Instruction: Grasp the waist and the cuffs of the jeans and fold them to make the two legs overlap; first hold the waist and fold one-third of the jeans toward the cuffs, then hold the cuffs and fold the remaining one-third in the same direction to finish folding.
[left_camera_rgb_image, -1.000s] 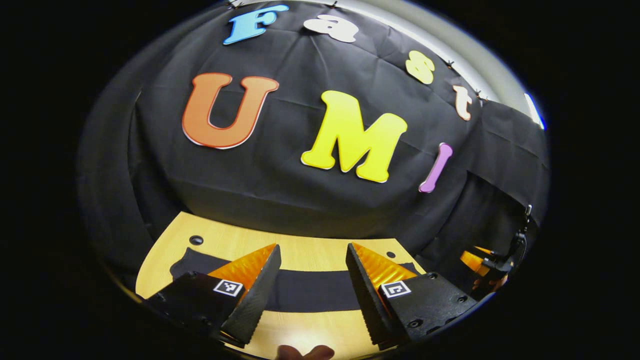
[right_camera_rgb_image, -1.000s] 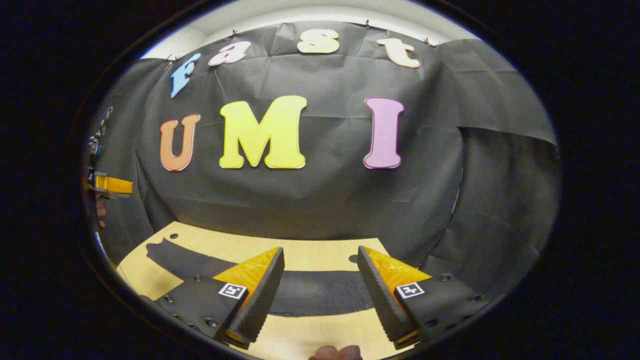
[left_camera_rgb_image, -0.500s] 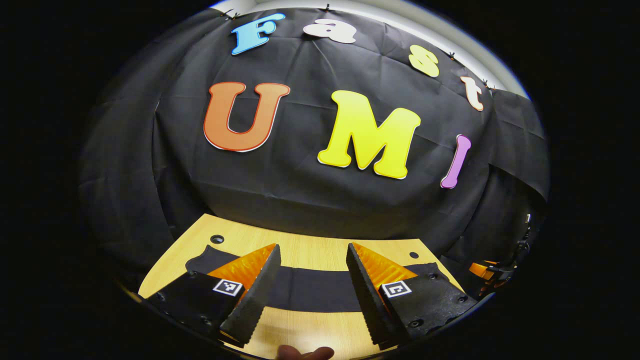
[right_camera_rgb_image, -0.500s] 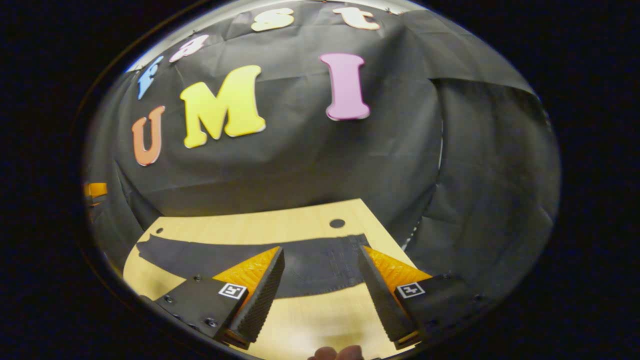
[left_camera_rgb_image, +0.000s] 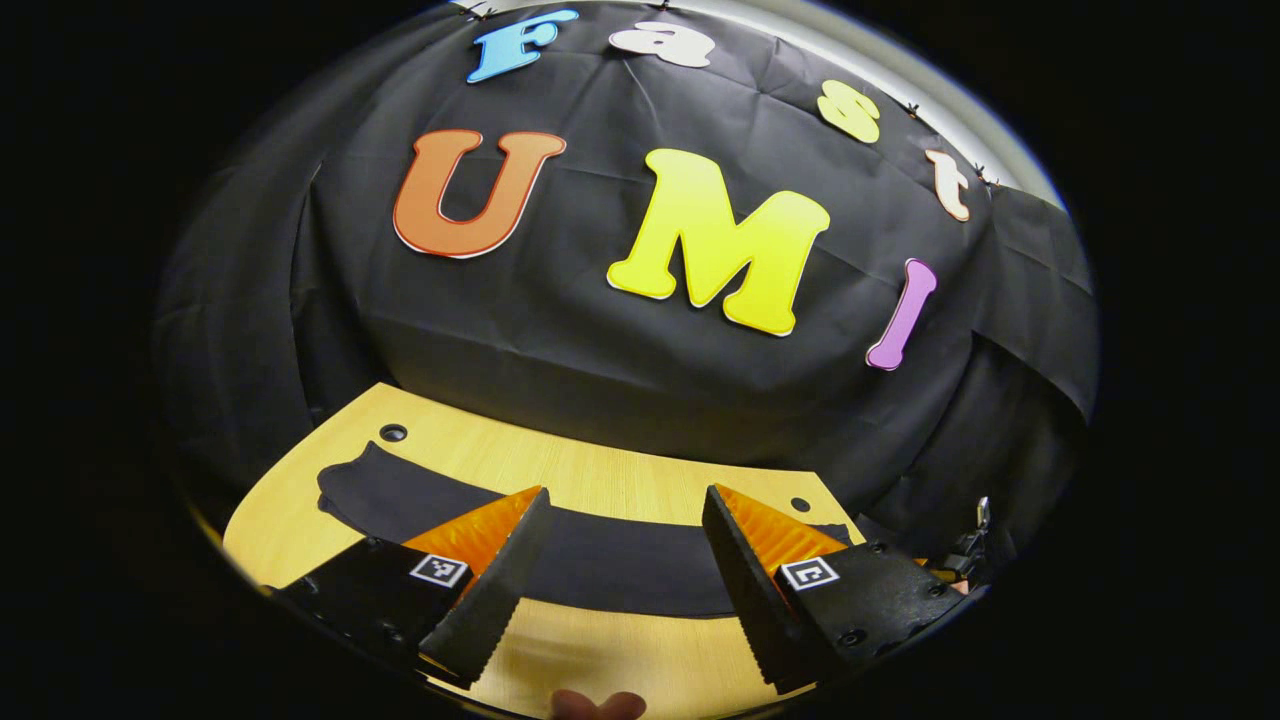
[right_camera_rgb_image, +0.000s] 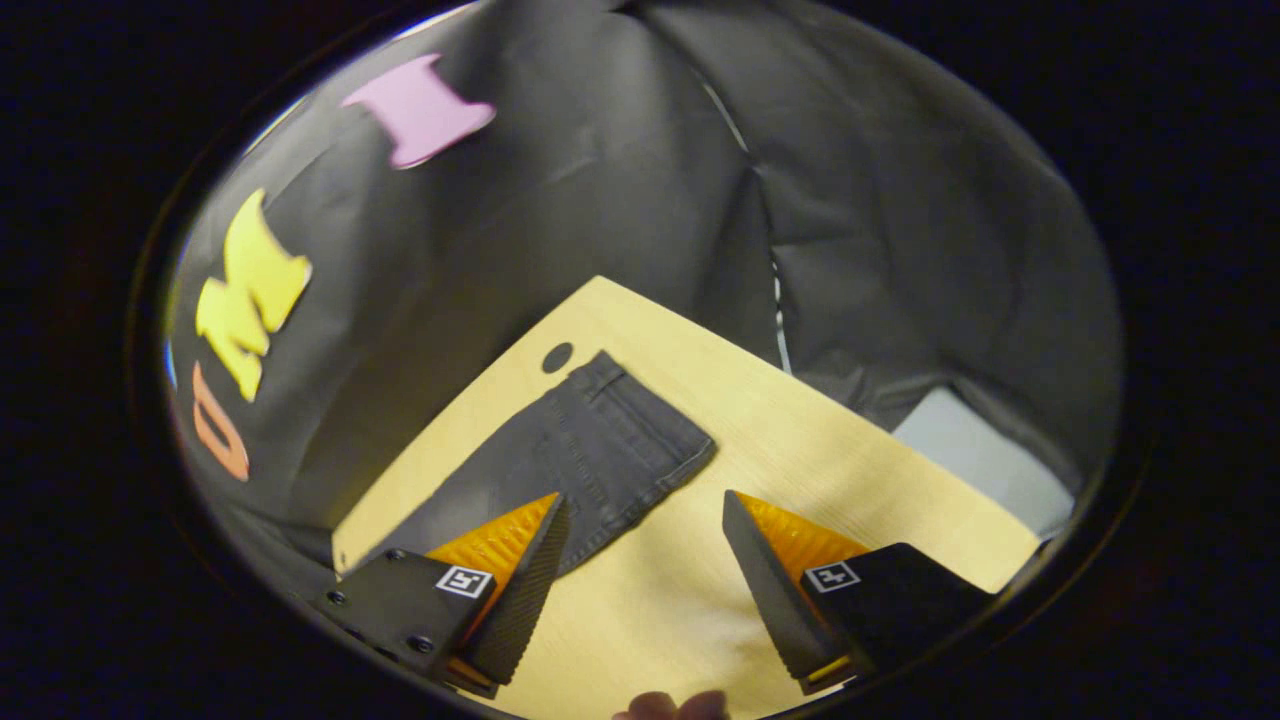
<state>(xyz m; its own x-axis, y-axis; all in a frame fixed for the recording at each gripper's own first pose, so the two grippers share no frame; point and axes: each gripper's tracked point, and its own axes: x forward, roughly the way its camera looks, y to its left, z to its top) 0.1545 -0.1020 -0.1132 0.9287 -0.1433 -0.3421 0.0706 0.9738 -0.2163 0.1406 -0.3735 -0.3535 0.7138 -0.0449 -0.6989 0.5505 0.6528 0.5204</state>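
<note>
On the wooden counter (right_camera_rgb_image: 800, 440) dark jeans (right_camera_rgb_image: 590, 450) lie flat, ready for folding, while the left claw (left_camera_rgb_image: 620, 560) and right claw (right_camera_rgb_image: 640, 560) hover wide open, holding nothing.

Left gripper (left_camera_rgb_image: 620, 560): wedge-shaped serrated fingers on black screw-fastened mounts, small square black-and-white marker on each. Right gripper (right_camera_rgb_image: 640, 565): same build. Fingertip (right_camera_rgb_image: 670, 706) at 6 o'clock.

The right claw's (right_camera_rgb_image: 640, 575) left finger hides part of the jeans (right_camera_rgb_image: 590, 450).
</note>
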